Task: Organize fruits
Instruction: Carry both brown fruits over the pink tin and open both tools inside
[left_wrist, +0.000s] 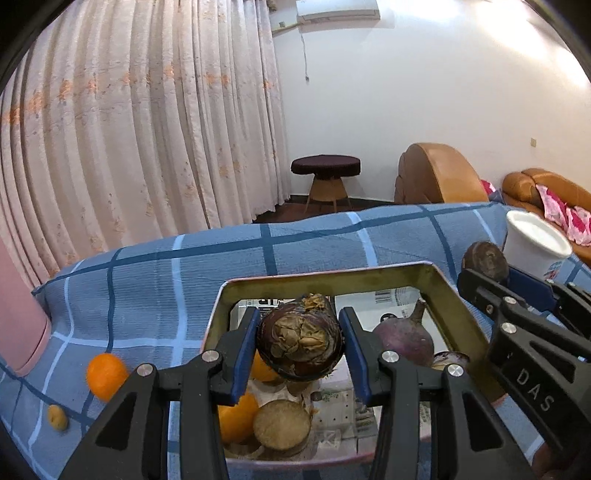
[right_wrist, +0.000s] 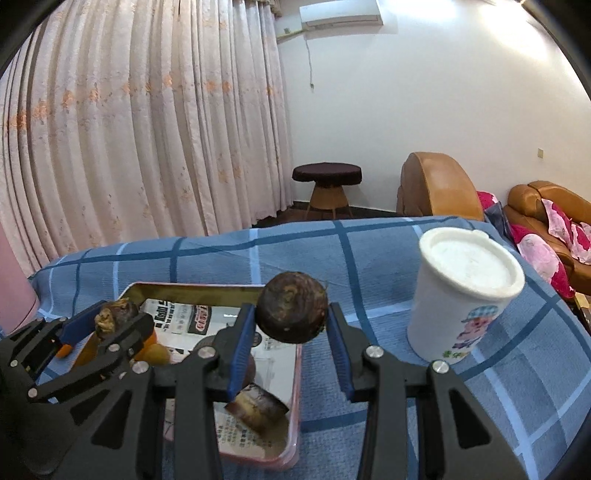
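My left gripper (left_wrist: 299, 343) is shut on a dark purple mangosteen (left_wrist: 299, 341) with a dried calyx, held above a rectangular metal tray (left_wrist: 332, 275). The tray holds oranges (left_wrist: 236, 417), a purple fruit (left_wrist: 404, 338) and a round tan slice (left_wrist: 282, 424). My right gripper (right_wrist: 291, 332) is shut on a dark brown round fruit (right_wrist: 291, 308), held over the tray's right edge (right_wrist: 295, 406). The right gripper with its fruit (left_wrist: 485, 260) shows at the right of the left wrist view. The left gripper with its mangosteen (right_wrist: 114, 315) shows at the left of the right wrist view.
A blue checked cloth (left_wrist: 147, 288) covers the table. An orange (left_wrist: 107, 374) and a small yellow fruit (left_wrist: 57, 417) lie on it left of the tray. A white cup (right_wrist: 461, 291) stands at the right. A pink container (left_wrist: 18, 325) stands at the far left.
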